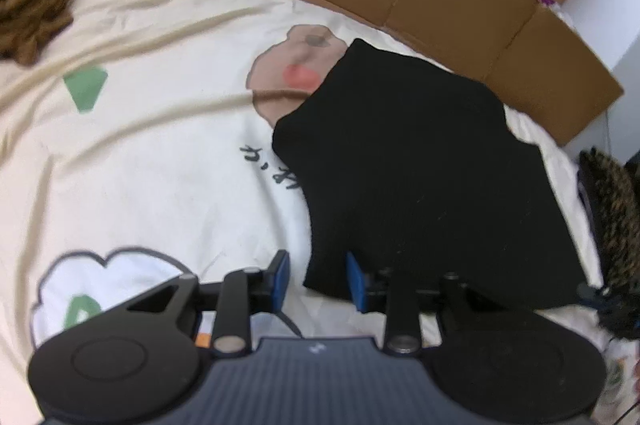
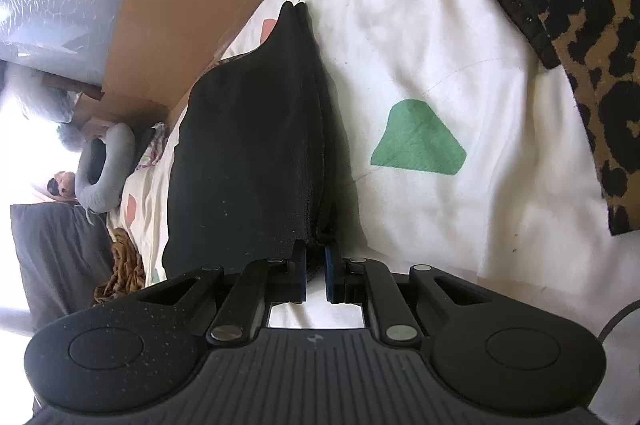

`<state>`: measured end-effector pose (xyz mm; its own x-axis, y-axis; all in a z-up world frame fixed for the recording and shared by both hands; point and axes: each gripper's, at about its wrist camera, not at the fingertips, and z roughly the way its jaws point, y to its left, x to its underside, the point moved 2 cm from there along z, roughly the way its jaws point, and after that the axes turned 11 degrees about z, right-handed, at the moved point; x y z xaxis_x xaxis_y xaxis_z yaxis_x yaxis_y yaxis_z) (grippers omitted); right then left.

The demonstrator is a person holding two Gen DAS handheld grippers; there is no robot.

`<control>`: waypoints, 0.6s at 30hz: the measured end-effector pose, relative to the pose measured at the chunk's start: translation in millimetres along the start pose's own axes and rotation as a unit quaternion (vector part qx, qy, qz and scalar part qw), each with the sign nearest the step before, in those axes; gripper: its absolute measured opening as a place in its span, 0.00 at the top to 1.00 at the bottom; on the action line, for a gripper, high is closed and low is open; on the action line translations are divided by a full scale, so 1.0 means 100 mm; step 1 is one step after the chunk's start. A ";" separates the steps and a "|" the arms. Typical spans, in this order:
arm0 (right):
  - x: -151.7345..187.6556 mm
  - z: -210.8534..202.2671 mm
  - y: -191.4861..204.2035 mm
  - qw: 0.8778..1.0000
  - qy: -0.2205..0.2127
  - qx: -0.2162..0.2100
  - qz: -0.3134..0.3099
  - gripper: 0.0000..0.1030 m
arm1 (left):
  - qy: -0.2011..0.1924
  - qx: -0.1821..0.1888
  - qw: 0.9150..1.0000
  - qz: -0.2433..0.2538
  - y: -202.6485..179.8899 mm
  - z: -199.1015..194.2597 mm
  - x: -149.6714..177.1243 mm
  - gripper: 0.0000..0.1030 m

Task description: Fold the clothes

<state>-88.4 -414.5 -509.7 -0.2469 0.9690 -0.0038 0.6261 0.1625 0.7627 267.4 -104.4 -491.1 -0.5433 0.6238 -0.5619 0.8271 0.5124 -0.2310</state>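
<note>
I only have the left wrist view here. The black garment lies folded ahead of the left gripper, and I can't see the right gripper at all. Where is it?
Observer: The right gripper is at the near edge of the black garment, at its stacked folded layers.
Operator: Is it gripping them?
Observer: Its blue pads stand close together with the garment's edge between them; it looks pinched.
Operator: What lies beside the garment on that side?
Observer: White bedding with a green patch, and beyond it a leopard-print cloth.
Operator: And my left gripper?
Observer: The left gripper is open, with the garment's corner between its pads, not clamped.
</note>
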 end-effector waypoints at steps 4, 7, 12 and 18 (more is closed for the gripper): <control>0.01 0.11 -0.08 0.999 0.028 -0.010 0.031 0.76 | -0.001 0.016 1.000 -0.026 0.07 0.04 0.03 0.68; 0.06 0.20 -0.10 0.999 0.035 -0.015 0.038 0.71 | -0.001 0.029 0.999 -0.037 0.10 0.07 0.05 0.67; 0.02 0.30 -0.15 0.996 0.025 -0.038 0.082 0.69 | -0.007 0.056 0.996 -0.066 0.17 0.08 0.09 0.68; 0.01 0.35 -0.14 0.994 0.017 -0.046 0.098 0.92 | 0.005 0.057 0.996 -0.062 0.12 0.07 0.05 0.92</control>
<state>-71.8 -409.8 -543.1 -0.1533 0.9732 0.1714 0.5944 -0.0477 0.8027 275.8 -99.2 -501.9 -0.6433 0.5654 -0.5162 0.7641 0.5161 -0.3871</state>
